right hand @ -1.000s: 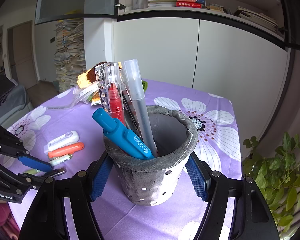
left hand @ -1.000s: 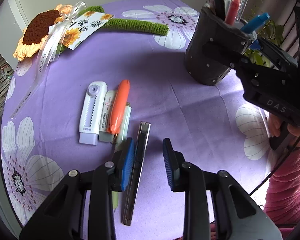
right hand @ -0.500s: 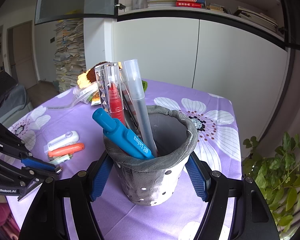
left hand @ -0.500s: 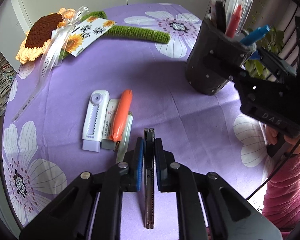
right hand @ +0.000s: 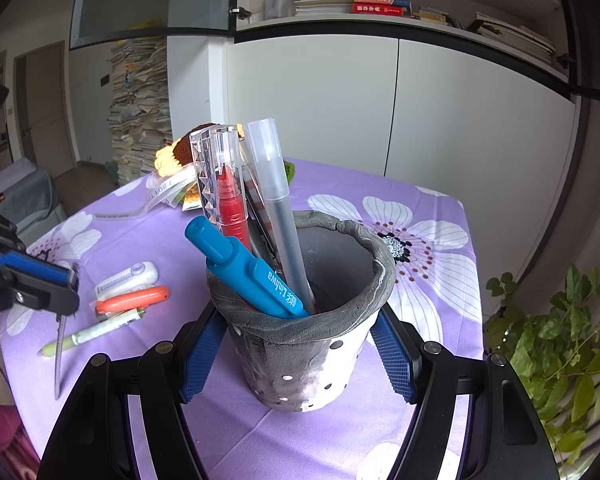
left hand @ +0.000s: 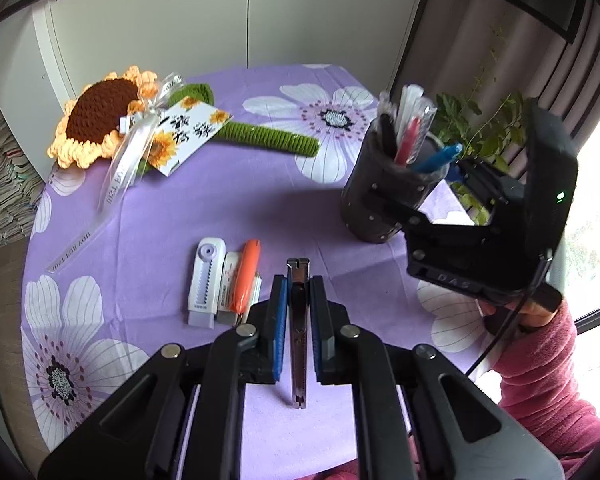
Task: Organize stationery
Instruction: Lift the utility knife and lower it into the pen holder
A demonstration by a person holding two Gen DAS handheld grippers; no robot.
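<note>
My left gripper (left hand: 299,292) is shut on a slim grey metal utility knife (left hand: 299,320) and holds it lifted above the purple flowered tablecloth; it also shows in the right wrist view (right hand: 60,344), hanging tilted. My right gripper (right hand: 300,344) is shut on a grey perforated pen holder (right hand: 304,340) standing on the table, with a blue pen (right hand: 248,268), a red pen (right hand: 230,208) and a frosted pen (right hand: 278,208) in it. The holder also shows in the left wrist view (left hand: 384,204). A white correction tape (left hand: 205,280), an eraser (left hand: 229,288), an orange pen (left hand: 246,274) and a pale green pen (right hand: 96,330) lie together.
A crocheted sunflower (left hand: 100,116) with a green stem (left hand: 268,136), ribbon and card lies at the far left. A potted plant (right hand: 560,340) stands beyond the table's right edge. The person's pink sleeve (left hand: 540,364) is at the right.
My left gripper closed on the utility knife and lifted it off the cloth, rising and tilting. The right gripper and pen holder have not moved.
</note>
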